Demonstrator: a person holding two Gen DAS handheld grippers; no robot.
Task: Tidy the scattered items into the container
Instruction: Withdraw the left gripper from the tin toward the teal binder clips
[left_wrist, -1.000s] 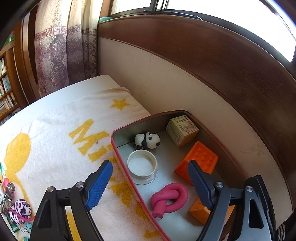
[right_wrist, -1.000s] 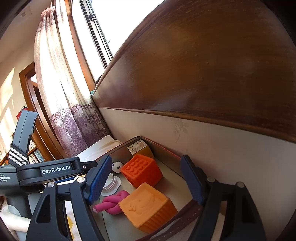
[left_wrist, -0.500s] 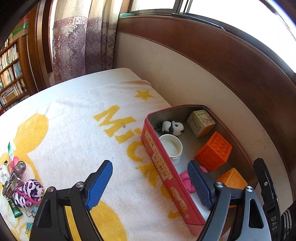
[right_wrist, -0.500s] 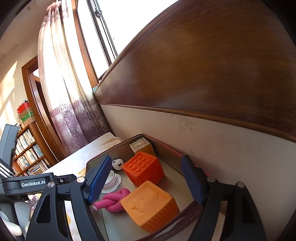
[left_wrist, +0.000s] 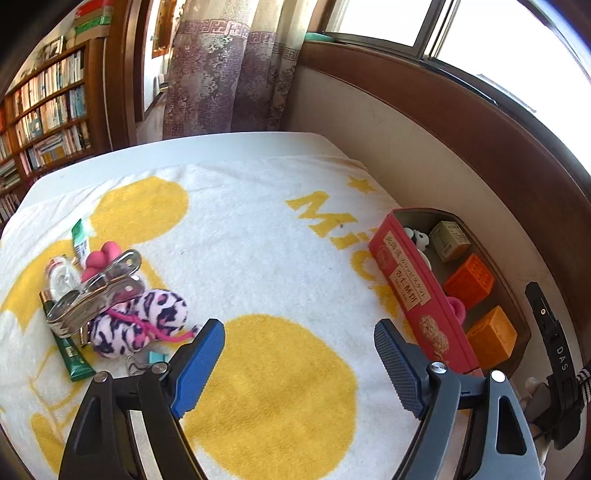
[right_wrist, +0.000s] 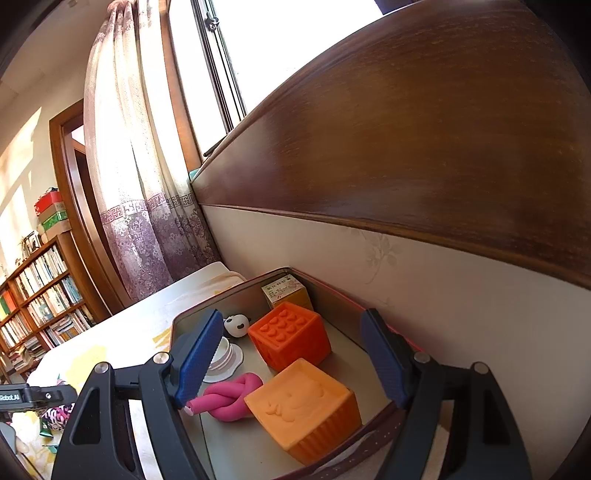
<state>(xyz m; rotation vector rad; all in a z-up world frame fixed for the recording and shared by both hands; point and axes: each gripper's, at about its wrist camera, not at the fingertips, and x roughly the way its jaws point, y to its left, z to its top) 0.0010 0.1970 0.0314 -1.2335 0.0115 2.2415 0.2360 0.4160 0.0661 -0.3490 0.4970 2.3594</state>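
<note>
Two grippers in view, both spread wide, nothing between the pads of either.

Left gripper (left_wrist: 299, 363) hangs over the yellow-and-white towel (left_wrist: 258, 236), angled down. Container (left_wrist: 413, 291), a red tin with a grey inside, sits at the right edge of the towel, against the wall (left_wrist: 417, 147).

Loose items are clustered on the towel, left of the left gripper:
- pink leopard-print plush (left_wrist: 140, 321), nearest the left pad
- large metal clip (left_wrist: 96, 291), lying on top of the pile, touching the plush
- green tube (left_wrist: 70, 354), under the clip, near end pointing at the camera
- pink rubber piece (left_wrist: 101, 256), just beyond the clip
- small clear bottle (left_wrist: 61, 275), left of the clip
- small binder clip (left_wrist: 147, 360), just beside the left pad

Right gripper (right_wrist: 291, 360) hovers over the near end of the container (right_wrist: 332, 291). Already inside:
- light orange cube (right_wrist: 306, 406), near end
- dark orange studded block (right_wrist: 290, 339), behind it
- pink knotted rope toy (right_wrist: 229, 400), left of the cube
- white cup (right_wrist: 223, 356), partly hidden by the left pad
- panda figure (right_wrist: 236, 325), far left corner
- small carton (right_wrist: 286, 293), far end against the wall
</note>
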